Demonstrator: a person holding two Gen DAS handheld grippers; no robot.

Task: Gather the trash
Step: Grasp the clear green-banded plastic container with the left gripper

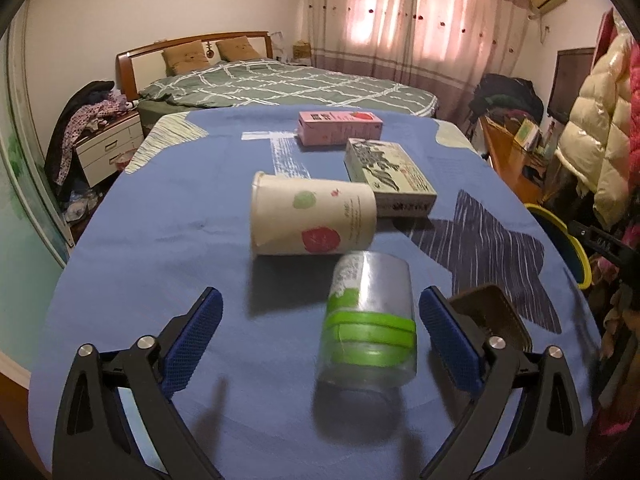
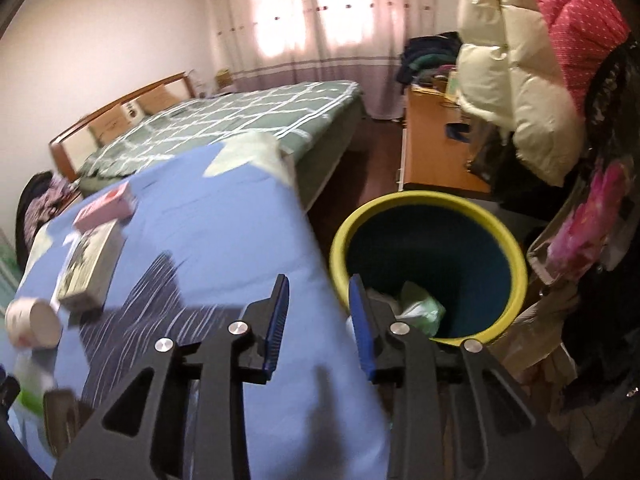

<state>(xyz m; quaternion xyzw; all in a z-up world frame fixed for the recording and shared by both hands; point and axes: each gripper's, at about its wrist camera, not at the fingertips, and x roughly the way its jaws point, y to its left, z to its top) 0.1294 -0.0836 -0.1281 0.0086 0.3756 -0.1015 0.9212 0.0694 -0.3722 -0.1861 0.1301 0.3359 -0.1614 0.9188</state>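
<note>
A clear plastic cup with green bands (image 1: 370, 320) lies on its side on the blue cloth (image 1: 168, 240). My left gripper (image 1: 320, 312) is open, its blue pads on either side of the cup without touching it. Behind it lie a white paper cup (image 1: 312, 214), a printed box (image 1: 390, 176) and a pink carton (image 1: 340, 126). My right gripper (image 2: 320, 320) is open and empty over the table's right edge, beside a yellow-rimmed bin (image 2: 432, 268) that holds crumpled trash (image 2: 416, 304). The paper cup (image 2: 34, 322), box (image 2: 90, 266) and carton (image 2: 106, 206) also show in the right wrist view.
A dark brown tray-like object (image 1: 492, 316) sits right of my left gripper. The bin rim (image 1: 560, 240) stands off the table's right edge. A bed (image 1: 280, 84) lies behind the table, hanging coats (image 2: 520, 72) and a wooden desk (image 2: 432, 148) to the right.
</note>
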